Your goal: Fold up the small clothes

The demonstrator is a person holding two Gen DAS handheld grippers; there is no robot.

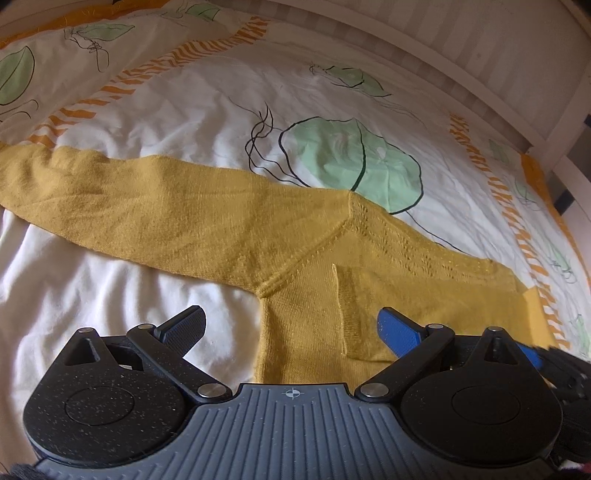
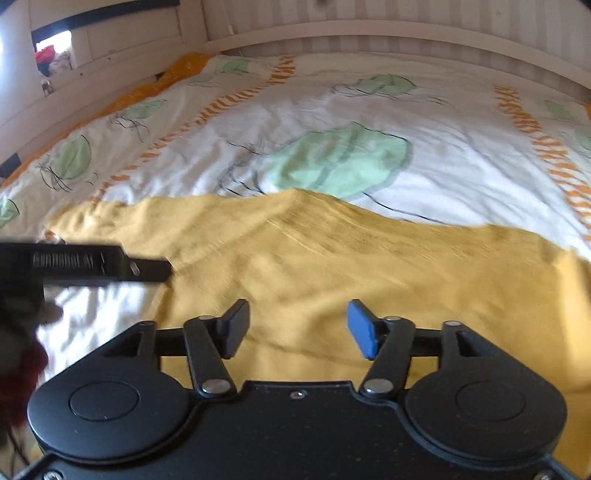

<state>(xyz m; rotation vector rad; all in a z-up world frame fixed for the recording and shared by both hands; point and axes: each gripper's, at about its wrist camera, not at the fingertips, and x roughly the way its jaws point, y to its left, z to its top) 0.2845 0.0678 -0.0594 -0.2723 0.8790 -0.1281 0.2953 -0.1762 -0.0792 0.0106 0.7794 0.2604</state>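
Observation:
A mustard-yellow knitted sweater (image 1: 229, 221) lies flat on the bed, one sleeve stretched out to the left. My left gripper (image 1: 291, 328) is open, low over the sweater's armpit and side edge, holding nothing. In the right wrist view the same sweater (image 2: 332, 251) fills the foreground, blurred. My right gripper (image 2: 297, 328) is open just above the sweater body, empty. The left gripper (image 2: 110, 266) shows at the left edge of the right wrist view, at the sweater's edge.
The bed has a white duvet cover (image 1: 184, 107) with green leaf prints and orange stripes. A white striped headboard (image 2: 369, 33) runs along the far side. A white wooden frame (image 2: 92, 74) borders the bed at the left.

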